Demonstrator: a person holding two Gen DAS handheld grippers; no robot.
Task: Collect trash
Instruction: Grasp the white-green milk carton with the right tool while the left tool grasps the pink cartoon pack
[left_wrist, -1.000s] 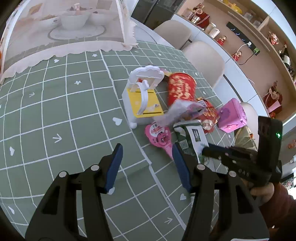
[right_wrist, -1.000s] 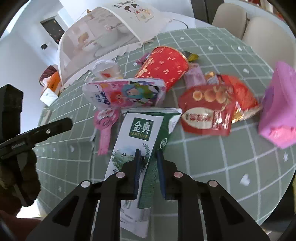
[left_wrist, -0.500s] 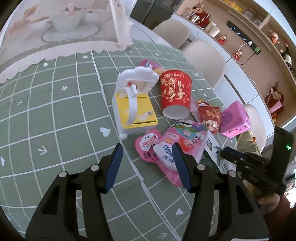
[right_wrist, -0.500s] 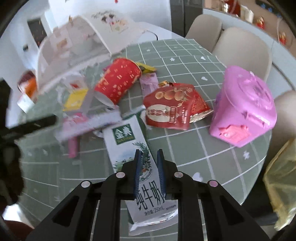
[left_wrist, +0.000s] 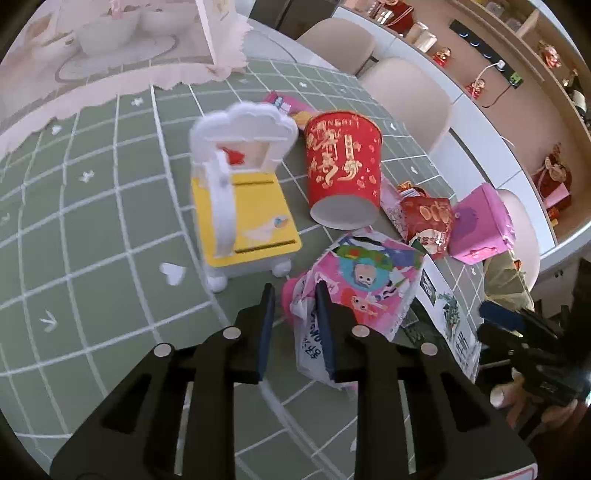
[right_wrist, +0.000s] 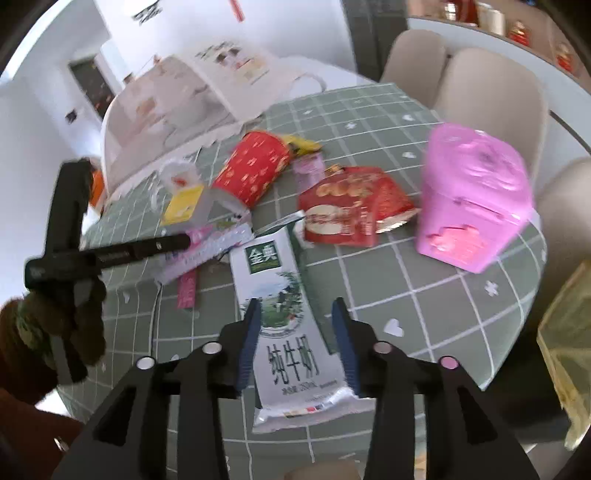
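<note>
Green gridded tablecloth: left gripper closing on the pink snack wrapper should seat squarely before lifting; right gripper opens, pads clear of the milk carton.

red cup, pink box, green-gridded tablecloth

Each wrist camera looked steeply down along its own fingers, close over the counter. Both views shared the red paper cup, pink box and milk carton.
</note>
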